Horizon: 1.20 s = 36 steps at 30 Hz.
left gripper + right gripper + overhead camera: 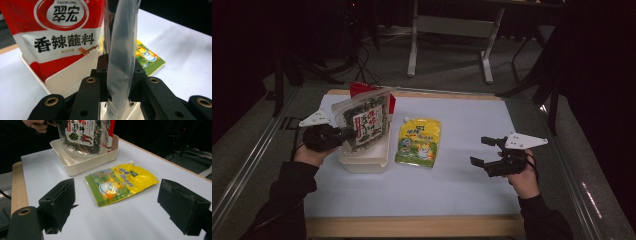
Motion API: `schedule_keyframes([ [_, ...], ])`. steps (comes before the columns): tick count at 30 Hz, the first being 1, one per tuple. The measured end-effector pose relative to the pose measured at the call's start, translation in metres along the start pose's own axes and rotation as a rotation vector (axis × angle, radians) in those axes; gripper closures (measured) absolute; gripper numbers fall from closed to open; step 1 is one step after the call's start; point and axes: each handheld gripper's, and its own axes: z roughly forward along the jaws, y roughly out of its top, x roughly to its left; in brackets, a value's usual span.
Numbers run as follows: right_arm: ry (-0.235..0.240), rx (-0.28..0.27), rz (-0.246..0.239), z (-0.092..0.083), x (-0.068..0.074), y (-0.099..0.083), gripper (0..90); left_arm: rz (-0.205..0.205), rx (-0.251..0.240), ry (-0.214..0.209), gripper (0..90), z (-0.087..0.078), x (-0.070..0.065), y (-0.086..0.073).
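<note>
My left gripper (346, 134) is shut on the edge of a clear packet (364, 120) of dark dried food with a red and white label, holding it upright over a white bin (362, 164). In the left gripper view both jaws of my left gripper (120, 73) press on the clear packet (122, 45). A red and white packet (62, 32) stands in the bin (31, 68) behind it. A yellow-green spout pouch (419, 142) lies flat to the right of the bin. My right gripper (484, 151) hovers open at the right, and in its own view the right gripper (120, 210) has nothing between its jaws.
The white sheet (462, 185) covers the table, with a wooden edge (412, 226) at the front. In the right gripper view the pouch (120, 183) lies just ahead of the jaws and the bin (85, 163) stands beyond it. Table legs and cables stand on the floor behind.
</note>
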Motion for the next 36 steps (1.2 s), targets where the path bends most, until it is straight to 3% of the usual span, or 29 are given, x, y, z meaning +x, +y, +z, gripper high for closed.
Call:
schedule_keyframes([
  [2,0.000,0.001,-0.002,0.000,0.000,0.000,14.3,-0.041,-0.030,-0.008,77.2,-0.001,0.006,-0.005],
  [8,0.000,0.003,-0.005,0.000,0.001,0.000,14.3,-0.059,-0.001,-0.010,77.1,0.008,0.010,-0.019],
  [11,0.002,0.005,-0.007,0.001,0.001,-0.001,14.3,-0.120,-0.049,-0.017,77.1,0.009,0.017,-0.033],
  [13,0.000,0.008,-0.007,0.001,0.001,-0.001,14.3,-0.120,-0.049,-0.017,77.0,0.009,0.017,-0.033],
  [14,0.000,0.008,-0.007,0.001,0.001,-0.001,14.3,-0.160,-0.080,-0.025,77.0,0.008,0.025,-0.043],
  [16,0.002,0.011,-0.011,0.001,0.002,0.000,14.3,-0.184,-0.101,-0.032,76.7,0.008,0.028,-0.049],
  [21,0.005,0.017,-0.015,0.002,0.003,0.000,14.3,-0.193,-0.103,-0.018,75.6,0.008,0.031,-0.051],
  [25,0.010,0.021,-0.015,0.003,0.004,0.000,14.3,-0.184,-0.077,0.043,70.3,0.009,0.028,-0.048],
  [30,0.016,0.024,-0.011,0.003,0.004,0.001,14.3,-0.147,-0.045,0.168,48.5,0.011,0.020,-0.043],
  [34,0.013,0.020,-0.011,0.002,0.004,0.001,14.3,-0.164,-0.068,0.193,41.2,0.007,0.015,-0.043],
  [36,0.013,0.022,-0.009,0.001,0.004,0.000,14.3,-0.170,-0.072,0.185,36.2,0.003,0.013,-0.042],
])
